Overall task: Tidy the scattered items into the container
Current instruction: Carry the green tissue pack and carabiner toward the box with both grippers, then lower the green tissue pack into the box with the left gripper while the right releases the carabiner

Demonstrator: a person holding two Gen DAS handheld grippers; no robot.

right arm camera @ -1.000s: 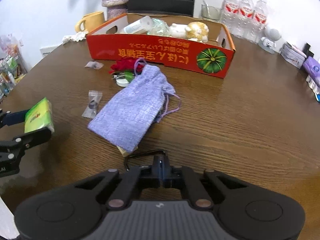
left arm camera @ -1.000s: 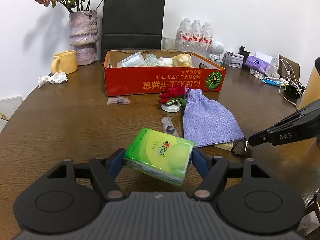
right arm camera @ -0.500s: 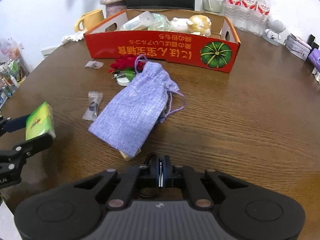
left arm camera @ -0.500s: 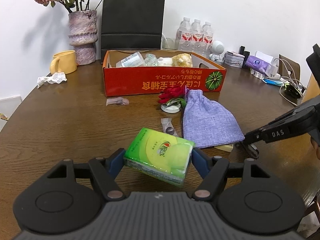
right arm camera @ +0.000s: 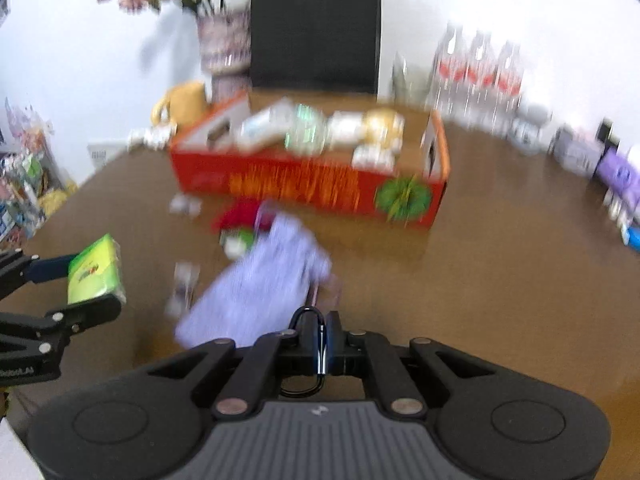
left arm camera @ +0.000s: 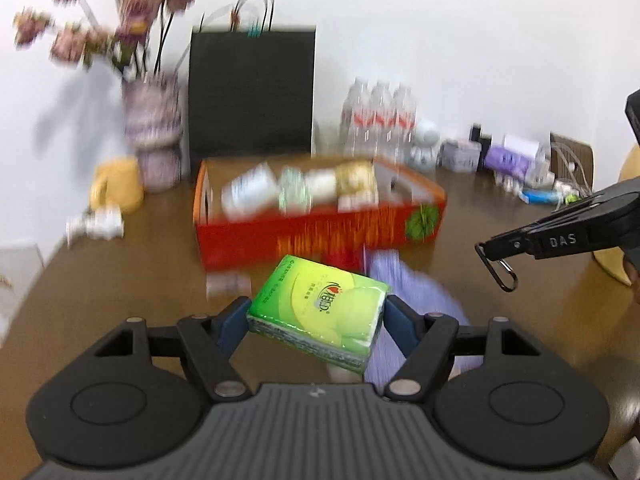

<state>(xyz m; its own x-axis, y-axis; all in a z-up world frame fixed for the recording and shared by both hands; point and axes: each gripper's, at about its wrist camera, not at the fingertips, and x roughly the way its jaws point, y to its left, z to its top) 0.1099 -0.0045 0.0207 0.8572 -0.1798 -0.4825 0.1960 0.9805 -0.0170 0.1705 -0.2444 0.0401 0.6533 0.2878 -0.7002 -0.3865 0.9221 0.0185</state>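
The left gripper [left arm camera: 316, 316] clamps a green tissue pack [left arm camera: 318, 306] between its blue-padded fingers [left arm camera: 234, 324], the pack tilted with its right end lower. Beyond it an orange cardboard box [left arm camera: 320, 232] stands toward the far edge of the brown table [left arm camera: 120, 292], blurred, with pale bottles and a tan plush toy inside. A lilac cloth pouch [left arm camera: 416, 292] lies on the table between the box and the gripper. At the right edge, the right gripper [left arm camera: 486, 249] pinches a black carabiner [left arm camera: 502, 274] that hangs from its closed tips above the table. Along the far edge stand a vase of flowers [left arm camera: 154, 148], a yellow mug [left arm camera: 118, 194], a black paper bag [left arm camera: 252, 92] and three water bottles [left arm camera: 376, 120]
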